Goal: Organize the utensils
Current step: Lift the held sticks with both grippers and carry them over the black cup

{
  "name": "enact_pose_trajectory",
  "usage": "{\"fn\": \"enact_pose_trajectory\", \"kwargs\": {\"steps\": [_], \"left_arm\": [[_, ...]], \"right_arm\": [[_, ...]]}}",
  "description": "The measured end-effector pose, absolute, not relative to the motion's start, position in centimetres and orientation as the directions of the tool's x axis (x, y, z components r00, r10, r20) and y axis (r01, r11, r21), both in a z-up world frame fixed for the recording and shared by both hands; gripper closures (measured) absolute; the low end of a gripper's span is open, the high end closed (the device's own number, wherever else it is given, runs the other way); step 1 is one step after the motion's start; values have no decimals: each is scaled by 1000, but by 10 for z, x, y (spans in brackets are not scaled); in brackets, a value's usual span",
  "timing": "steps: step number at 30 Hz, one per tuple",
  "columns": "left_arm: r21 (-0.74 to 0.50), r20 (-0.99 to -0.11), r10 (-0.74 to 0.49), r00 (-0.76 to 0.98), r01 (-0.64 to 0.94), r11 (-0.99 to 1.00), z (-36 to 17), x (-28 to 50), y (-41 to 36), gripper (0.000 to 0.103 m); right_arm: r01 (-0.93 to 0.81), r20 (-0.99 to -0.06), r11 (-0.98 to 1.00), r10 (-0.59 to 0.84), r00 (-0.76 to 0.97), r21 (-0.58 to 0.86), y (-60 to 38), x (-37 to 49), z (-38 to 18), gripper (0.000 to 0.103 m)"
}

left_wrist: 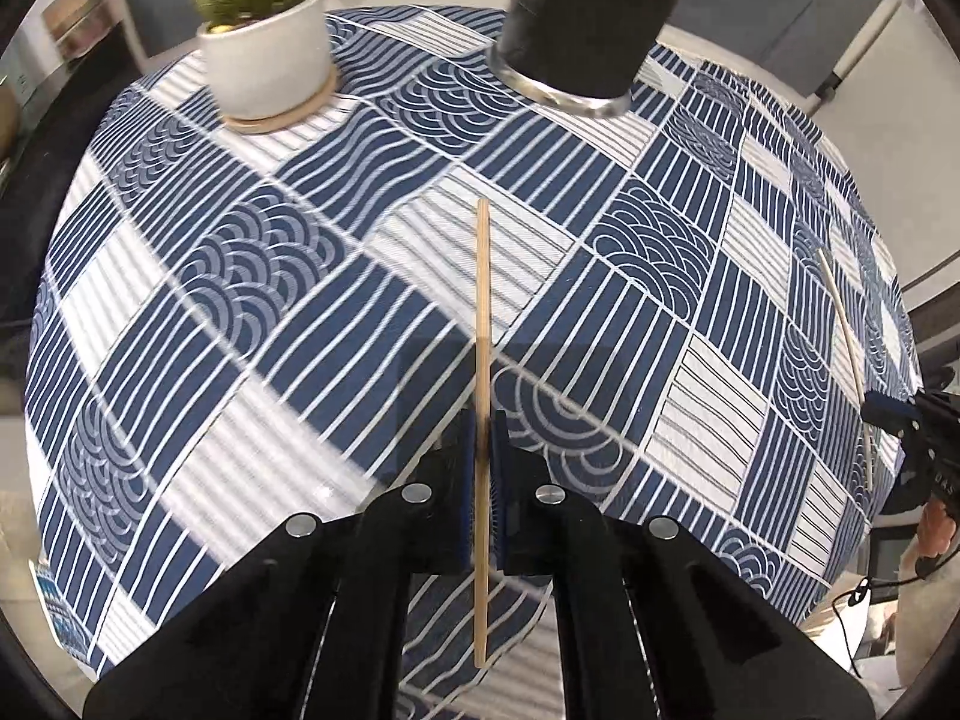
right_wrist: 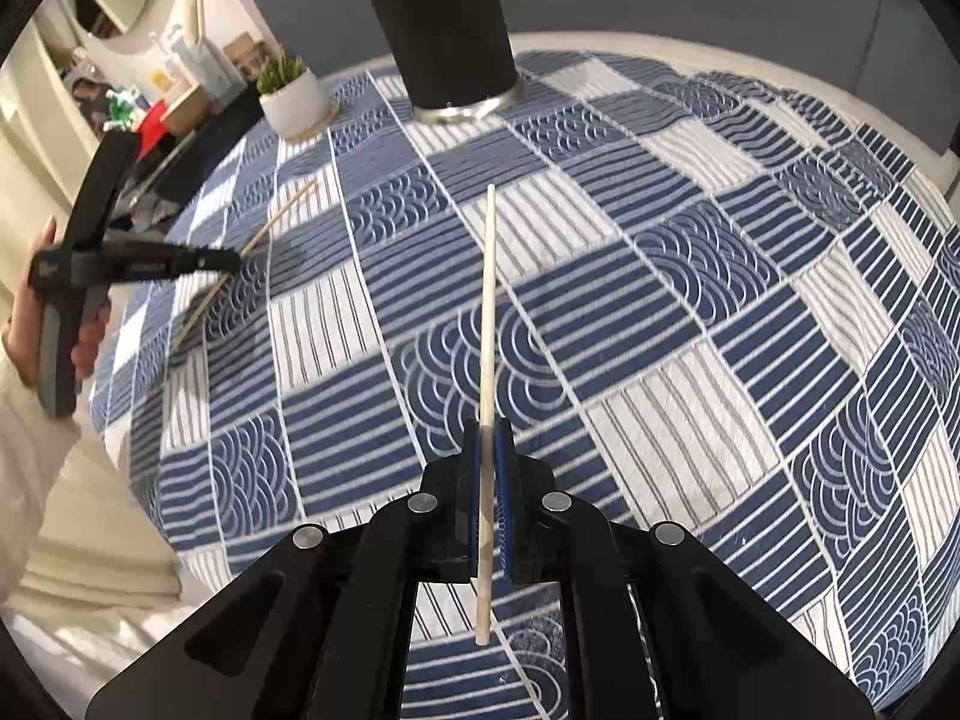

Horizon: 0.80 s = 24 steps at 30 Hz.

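Both tongs, left (left_wrist: 482,438) and right (right_wrist: 492,444), clench one thin chopstick each, which may pivot and miss the black holder (right_wrist: 444,30) at upper centre.

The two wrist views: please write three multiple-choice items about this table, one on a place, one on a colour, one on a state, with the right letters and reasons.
1. Where does the potted plant stand?
A. on a round wooden coaster
B. inside the black holder
C. on the floor

2. Which colours has the tablecloth?
A. red and yellow
B. blue and white
C. plain green

3. What is the state of the left claw?
A. open and empty
B. shut on a spoon
C. shut on a chopstick

Answers:
1 A, the white pot sits on a coaster.
2 B, blue and white patterned squares cover it.
3 C, the tan chopstick is pinched between its pads; the right claw likewise grips a pale chopstick.
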State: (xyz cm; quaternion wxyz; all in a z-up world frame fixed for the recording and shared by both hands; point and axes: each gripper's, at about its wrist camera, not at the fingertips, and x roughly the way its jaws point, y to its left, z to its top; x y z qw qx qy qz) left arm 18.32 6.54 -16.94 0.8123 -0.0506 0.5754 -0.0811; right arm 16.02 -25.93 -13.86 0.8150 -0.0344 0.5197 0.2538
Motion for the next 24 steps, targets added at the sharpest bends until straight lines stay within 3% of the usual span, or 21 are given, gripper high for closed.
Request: {"fn": "enact_pose_trajectory", "kwargs": {"steps": [7, 24], "left_arm": [[-188, -912, -185, 367, 29, 982, -140, 177, 82, 98], [-142, -847, -169, 505, 90, 986, -24, 222, 82, 98]], "right_arm": [[-478, -836, 852, 413, 362, 214, -247, 170, -115, 98], [-504, -737, 831, 491, 465, 235, -221, 226, -31, 98]]}}
